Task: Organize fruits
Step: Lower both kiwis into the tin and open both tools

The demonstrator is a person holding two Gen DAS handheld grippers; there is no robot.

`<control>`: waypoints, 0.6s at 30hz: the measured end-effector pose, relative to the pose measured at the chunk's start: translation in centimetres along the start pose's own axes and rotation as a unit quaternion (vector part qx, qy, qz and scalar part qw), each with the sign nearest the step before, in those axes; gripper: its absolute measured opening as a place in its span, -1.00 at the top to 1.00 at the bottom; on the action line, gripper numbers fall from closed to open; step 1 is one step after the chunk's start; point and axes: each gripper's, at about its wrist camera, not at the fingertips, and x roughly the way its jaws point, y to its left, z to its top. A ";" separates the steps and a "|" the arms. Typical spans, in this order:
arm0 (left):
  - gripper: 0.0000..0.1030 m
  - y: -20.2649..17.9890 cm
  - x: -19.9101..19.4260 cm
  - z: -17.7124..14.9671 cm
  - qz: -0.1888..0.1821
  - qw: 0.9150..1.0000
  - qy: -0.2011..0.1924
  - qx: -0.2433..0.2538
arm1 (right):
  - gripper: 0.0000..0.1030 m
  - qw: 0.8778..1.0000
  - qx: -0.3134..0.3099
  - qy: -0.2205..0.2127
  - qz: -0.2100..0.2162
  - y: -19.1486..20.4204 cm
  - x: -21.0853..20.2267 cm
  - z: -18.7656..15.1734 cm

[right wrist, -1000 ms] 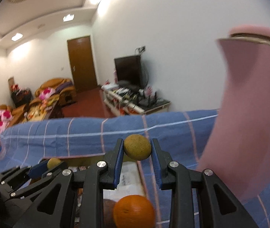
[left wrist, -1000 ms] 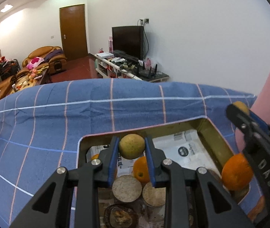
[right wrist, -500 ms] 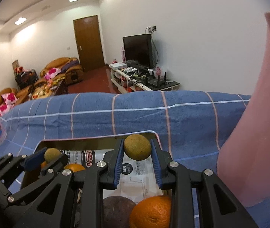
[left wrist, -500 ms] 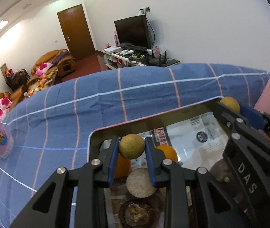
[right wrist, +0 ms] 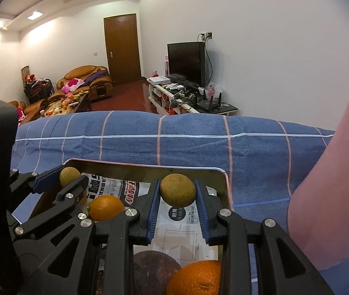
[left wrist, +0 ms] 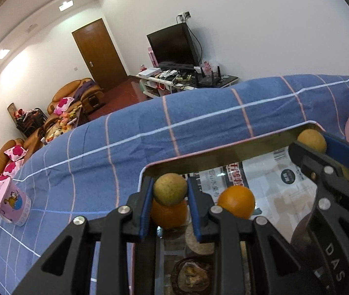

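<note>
Gripping a yellow-green fruit between its blue pads, the left gripper now hangs lower over the tin tray than a second ago, directly above an orange. The right gripper likewise stays clamped on its own yellow-green fruit, having swung from beside the pink object to over the tray's paper lining.

Tin tray lies on the checked cloth, oranges inside.
</note>
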 end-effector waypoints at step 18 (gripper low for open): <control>-0.27 0.0 -0.9 -0.2 -0.027 0.999 0.001 -0.034 | -0.27 0.992 0.085 -0.098 0.004 -2.8 -3.6 -0.5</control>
